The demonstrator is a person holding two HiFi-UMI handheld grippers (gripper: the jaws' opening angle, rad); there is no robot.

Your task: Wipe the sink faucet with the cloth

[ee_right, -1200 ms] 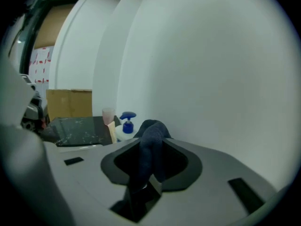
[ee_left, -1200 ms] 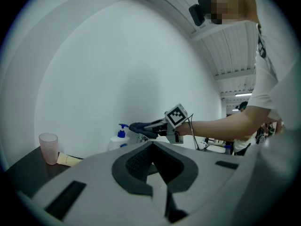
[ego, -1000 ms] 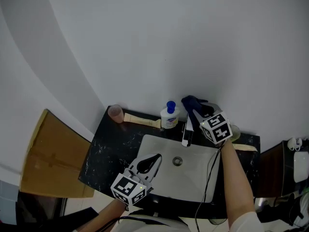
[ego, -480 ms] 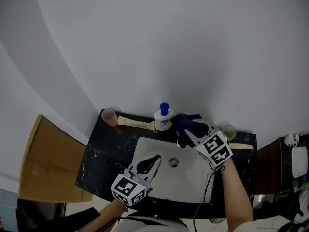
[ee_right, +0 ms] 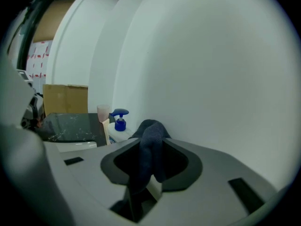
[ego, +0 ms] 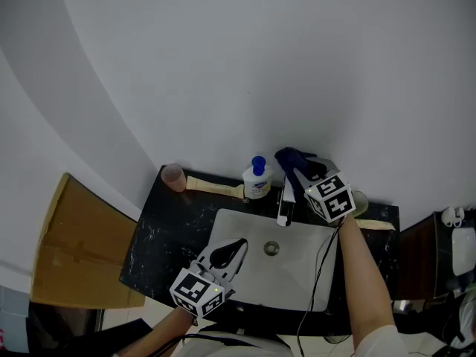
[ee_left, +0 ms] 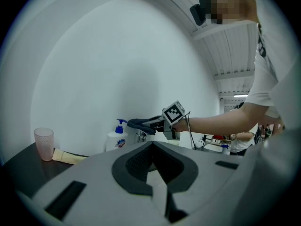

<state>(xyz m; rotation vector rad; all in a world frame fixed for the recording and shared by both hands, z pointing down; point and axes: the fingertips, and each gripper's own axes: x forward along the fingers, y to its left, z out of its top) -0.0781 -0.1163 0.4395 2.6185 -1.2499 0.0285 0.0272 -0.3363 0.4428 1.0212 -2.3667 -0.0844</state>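
Observation:
The chrome faucet point(ego: 285, 201) stands at the back rim of the white sink point(ego: 236, 227). My right gripper point(ego: 299, 171) is shut on a dark blue cloth point(ego: 291, 158) and holds it above the faucet's base, close to the wall. In the right gripper view the cloth point(ee_right: 150, 147) hangs between the jaws. The left gripper view shows the cloth point(ee_left: 140, 124) and the faucet point(ee_left: 140, 136) beyond the left jaws. My left gripper point(ego: 239, 243) hovers over the sink's front left part, shut and holding nothing.
A soap pump bottle point(ego: 257, 178), a cream tube point(ego: 216, 187) and a pink cup point(ego: 175, 175) stand along the black counter's back, left of the faucet. A pale green cup point(ego: 360, 200) sits right of it. A cardboard box point(ego: 82, 244) adjoins the counter's left end.
Half a second ago the cloth lay forward over the faucet spout. The right gripper has since drawn it back toward the wall. The left gripper has stayed put.

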